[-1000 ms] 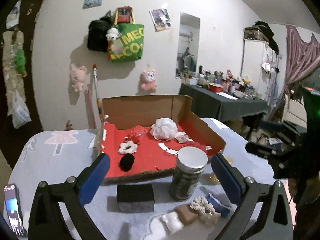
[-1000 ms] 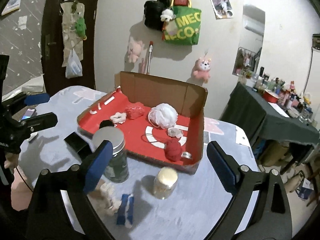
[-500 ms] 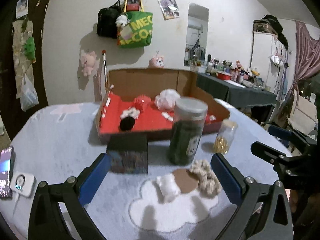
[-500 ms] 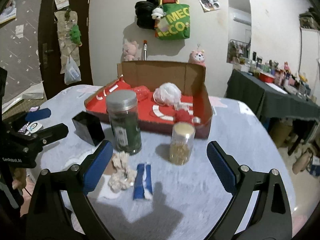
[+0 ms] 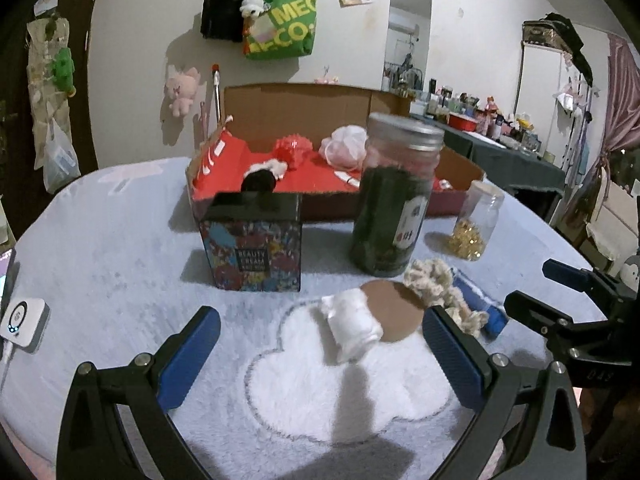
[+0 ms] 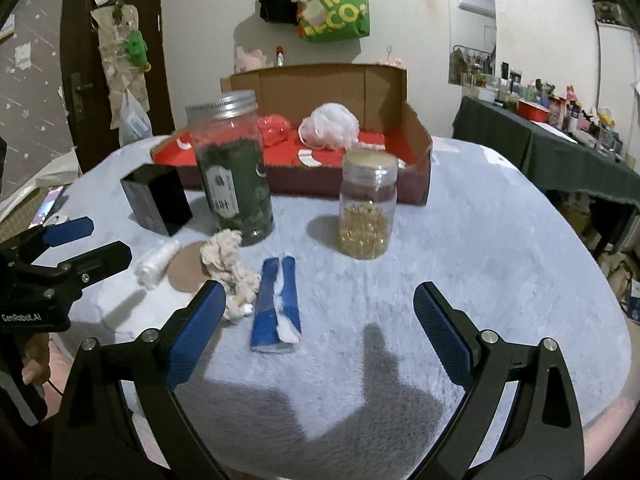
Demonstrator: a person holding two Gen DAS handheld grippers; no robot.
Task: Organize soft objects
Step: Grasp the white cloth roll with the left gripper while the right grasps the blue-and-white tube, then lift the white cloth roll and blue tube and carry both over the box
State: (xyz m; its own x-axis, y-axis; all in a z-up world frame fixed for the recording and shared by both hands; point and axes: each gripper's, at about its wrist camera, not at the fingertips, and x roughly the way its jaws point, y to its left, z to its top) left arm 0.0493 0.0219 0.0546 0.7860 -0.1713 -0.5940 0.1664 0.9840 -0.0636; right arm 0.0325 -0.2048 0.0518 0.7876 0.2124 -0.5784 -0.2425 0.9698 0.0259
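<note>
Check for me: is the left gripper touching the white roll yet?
Apart. The left wrist view shows the left gripper open, and the white roll lies on the table between the fingers with bare cloth on both sides.

frame: my left gripper (image 5: pixel 320 348) and my right gripper (image 6: pixel 320 316) are black angular brackets
pads: ribbed blue strips line the inner faces of the fingers (image 5: pixel 188 360)
screws: silver round heads sit at the finger joints
marking: white "GenRobot.AI" lettering on the left body; "049" stamped on the right
cable: a thin dark wire hangs under the left one
</note>
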